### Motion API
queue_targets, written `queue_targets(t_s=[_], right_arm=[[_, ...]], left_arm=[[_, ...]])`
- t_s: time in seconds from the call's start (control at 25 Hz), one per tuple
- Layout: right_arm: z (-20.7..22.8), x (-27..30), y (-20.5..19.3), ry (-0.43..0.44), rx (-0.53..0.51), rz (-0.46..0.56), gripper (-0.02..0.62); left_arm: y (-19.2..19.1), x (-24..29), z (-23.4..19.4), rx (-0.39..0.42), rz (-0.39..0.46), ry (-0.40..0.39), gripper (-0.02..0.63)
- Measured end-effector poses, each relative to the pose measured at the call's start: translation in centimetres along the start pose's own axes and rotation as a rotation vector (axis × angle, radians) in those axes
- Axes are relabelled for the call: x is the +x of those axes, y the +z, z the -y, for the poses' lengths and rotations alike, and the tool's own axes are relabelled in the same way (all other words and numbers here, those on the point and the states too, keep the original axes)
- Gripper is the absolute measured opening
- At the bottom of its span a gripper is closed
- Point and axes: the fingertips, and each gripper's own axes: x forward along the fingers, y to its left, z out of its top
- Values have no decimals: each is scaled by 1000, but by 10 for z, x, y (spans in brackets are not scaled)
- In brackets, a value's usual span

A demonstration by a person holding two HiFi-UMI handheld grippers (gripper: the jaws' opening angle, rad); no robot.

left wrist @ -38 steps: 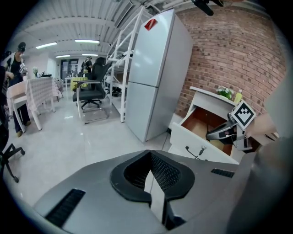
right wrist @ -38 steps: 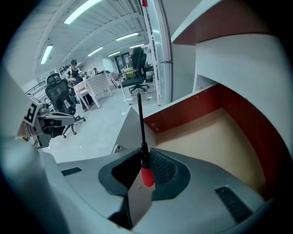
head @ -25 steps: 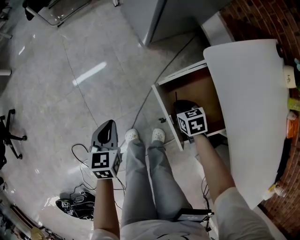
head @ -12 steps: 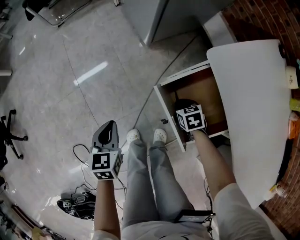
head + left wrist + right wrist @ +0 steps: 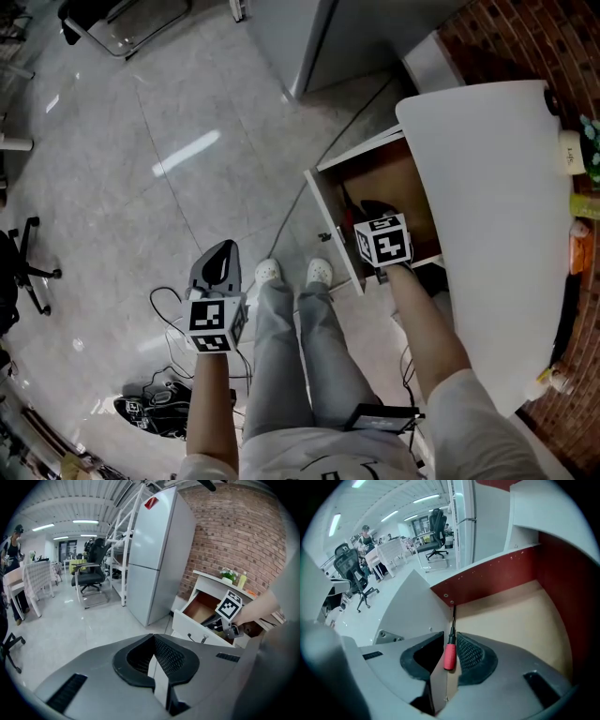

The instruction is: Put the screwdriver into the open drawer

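The open drawer (image 5: 328, 214) juts from under a white tabletop, with brown wooden inside walls (image 5: 511, 616). A screwdriver with a red handle (image 5: 449, 656) lies on the drawer floor along its left wall, and it shows as a thin line in the head view (image 5: 348, 201). My right gripper (image 5: 375, 210) hovers over the drawer. In its own view the right gripper (image 5: 450, 635) is open, with the handle seen in the gap and not pinched. My left gripper (image 5: 217, 251) hangs over the floor left of the person's legs. In its own view the left gripper (image 5: 152, 641) is shut and empty.
The white tabletop (image 5: 497, 216) overhangs the drawer's right side, with bottles at its far edge. A grey fridge (image 5: 157, 555) stands beyond the drawer. Cables and a dark bundle (image 5: 155, 405) lie on the floor near the left arm. An office chair base (image 5: 23, 272) is far left.
The head view has shifted a little. My right gripper stays over the drawer, drawn back slightly toward its front. The left gripper has barely moved.
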Motion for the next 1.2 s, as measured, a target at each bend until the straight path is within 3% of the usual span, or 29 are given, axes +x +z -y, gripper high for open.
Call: queue_targets(t_s=[0.36,0.88,1.2], right_arm=[[-8,-73,11,10,41,79,42],[-52,-184,50,122,-107,163,25],[-55,-242,80,128,-137,240,25]], left_arm=[[26,-33,20,15,6,0,14],[83,-85,55,55,57,-25,14],[119,-117,49,75,108,2,14]])
